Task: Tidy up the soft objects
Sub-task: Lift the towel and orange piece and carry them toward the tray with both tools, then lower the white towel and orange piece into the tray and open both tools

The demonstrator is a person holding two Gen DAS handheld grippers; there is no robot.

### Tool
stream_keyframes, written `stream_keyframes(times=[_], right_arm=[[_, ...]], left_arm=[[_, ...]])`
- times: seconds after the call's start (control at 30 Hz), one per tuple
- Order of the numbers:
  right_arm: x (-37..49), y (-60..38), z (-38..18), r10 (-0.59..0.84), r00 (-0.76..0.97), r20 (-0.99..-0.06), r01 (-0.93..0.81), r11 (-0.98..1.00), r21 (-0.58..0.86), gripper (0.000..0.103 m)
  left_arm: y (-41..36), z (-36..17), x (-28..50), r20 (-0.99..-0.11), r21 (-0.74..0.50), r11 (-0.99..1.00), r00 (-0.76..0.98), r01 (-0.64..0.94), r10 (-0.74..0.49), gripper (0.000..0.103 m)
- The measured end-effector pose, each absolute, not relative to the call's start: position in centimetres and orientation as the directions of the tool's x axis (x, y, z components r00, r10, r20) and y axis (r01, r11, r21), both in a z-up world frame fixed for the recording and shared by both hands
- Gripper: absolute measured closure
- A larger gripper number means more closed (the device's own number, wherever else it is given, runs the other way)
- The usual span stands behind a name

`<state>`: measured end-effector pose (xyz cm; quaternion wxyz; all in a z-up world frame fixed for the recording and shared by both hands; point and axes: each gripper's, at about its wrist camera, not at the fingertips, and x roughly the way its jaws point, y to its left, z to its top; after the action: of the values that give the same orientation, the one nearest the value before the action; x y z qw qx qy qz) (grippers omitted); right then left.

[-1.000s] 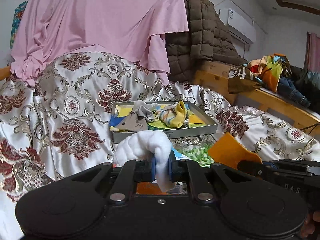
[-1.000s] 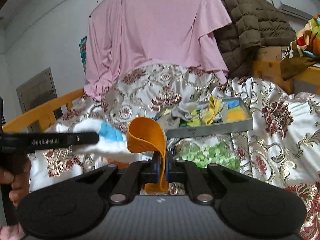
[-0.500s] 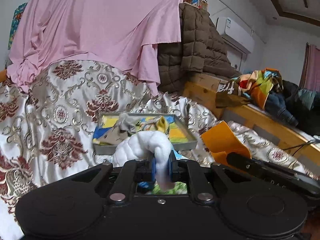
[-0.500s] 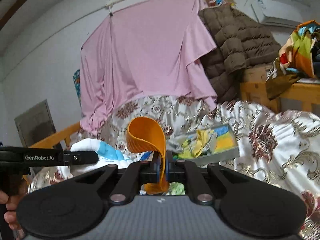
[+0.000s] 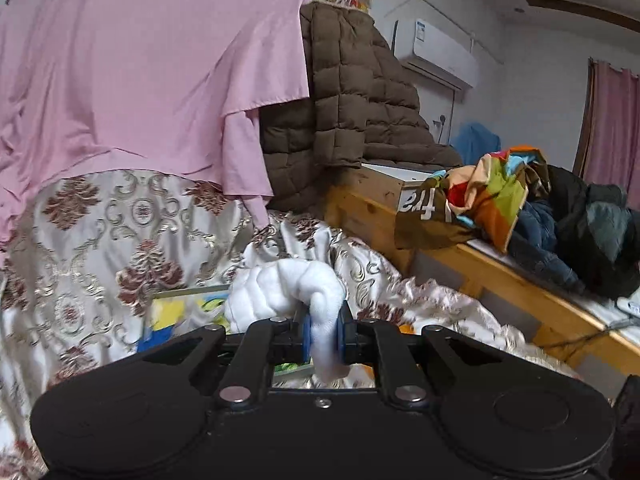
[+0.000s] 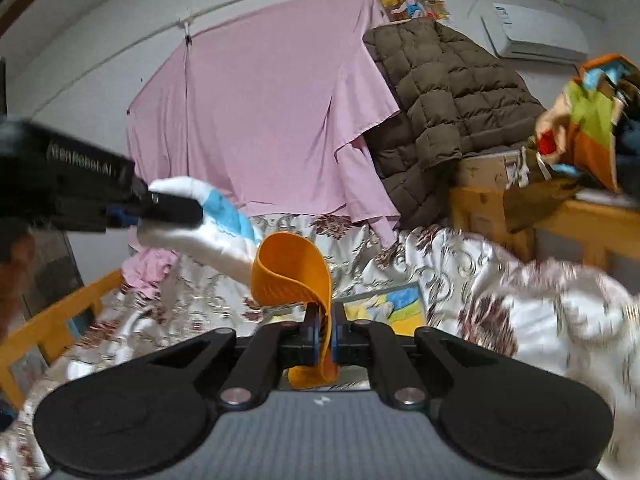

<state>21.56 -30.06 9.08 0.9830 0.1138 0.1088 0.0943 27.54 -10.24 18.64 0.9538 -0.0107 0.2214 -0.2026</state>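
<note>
My left gripper [image 5: 323, 340] is shut on a white padded cloth [image 5: 288, 292] and holds it up above the patterned bedspread. The same cloth, white with blue patches [image 6: 224, 216], hangs from the left gripper in the right wrist view. My right gripper [image 6: 325, 338] is shut on a curled orange rubbery sheet [image 6: 292, 276] and holds it in the air. A grey tray [image 6: 384, 304] with coloured cloths lies on the bed below and ahead of both grippers; in the left wrist view the tray [image 5: 180, 308] is mostly hidden behind the cloth.
A pink sheet [image 5: 140, 80] hangs at the back with a brown quilted jacket [image 5: 352, 112] beside it. A wooden bed frame [image 5: 500, 272] at the right carries a multicoloured cloth [image 5: 492, 192] and dark clothes. A wooden rail [image 6: 52, 320] runs at the left.
Both grippers have risen and tilted upward with their items still held. The tray has dropped low in both views and more of the wall and ceiling shows.
</note>
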Motion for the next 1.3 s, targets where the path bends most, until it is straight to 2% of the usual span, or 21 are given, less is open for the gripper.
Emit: stream_keyframes(times=[0.17, 0.33, 0.5, 0.67, 0.77, 0.9, 1.13, 1.3], right_arm=[[29.9, -31.4, 9.8, 0.202, 0.950, -0.238, -0.165, 0.972, 0.167, 0.097], [40.0, -32.3, 7.6, 0.209, 0.935, -0.285, -0.189, 0.977, 0.097, 0.097], [48.5, -32.7, 3.0, 0.236, 0.904, -0.357, -0.199, 0.970, 0.138, 0.097], [53.4, -32.8, -0.6, 0.249, 0.867, -0.432, -0.193, 0.967, 0.169, 0.097], [55.1, -33.1, -1.0, 0.261, 0.836, -0.483, -0.198, 0.964, 0.179, 0.097], [56.8, -33.3, -1.0, 0.272, 0.795, -0.543, -0.222, 0.962, 0.157, 0.097], [58.2, -32.8, -0.4, 0.287, 0.758, -0.586, -0.269, 0.956, 0.120, 0.096], [58.5, -32.5, -0.5, 0.294, 0.754, -0.587, -0.297, 0.950, 0.093, 0.095]], left_arm=[[-11.6, 17.5, 35.0, -0.396, -0.116, 0.916, 0.828, 0.384, -0.398, 0.090], [-11.1, 12.3, 44.9, -0.383, -0.168, 0.923, 0.840, 0.345, -0.384, 0.090], [-10.9, 6.6, 52.2, -0.451, -0.152, 0.942, 0.827, 0.300, -0.336, 0.090], [-11.9, 3.1, 57.3, -0.515, -0.163, 0.956, 0.805, 0.243, -0.293, 0.090], [-12.2, 2.0, 58.5, -0.542, -0.163, 0.955, 0.787, 0.246, -0.296, 0.090], [-11.7, 0.3, 59.0, -0.557, -0.245, 0.955, 0.782, 0.167, -0.280, 0.088], [-11.2, -0.8, 58.8, -0.534, -0.284, 0.954, 0.811, 0.096, -0.241, 0.084], [-11.1, -1.8, 58.3, -0.556, -0.267, 0.962, 0.805, 0.064, -0.208, 0.081]])
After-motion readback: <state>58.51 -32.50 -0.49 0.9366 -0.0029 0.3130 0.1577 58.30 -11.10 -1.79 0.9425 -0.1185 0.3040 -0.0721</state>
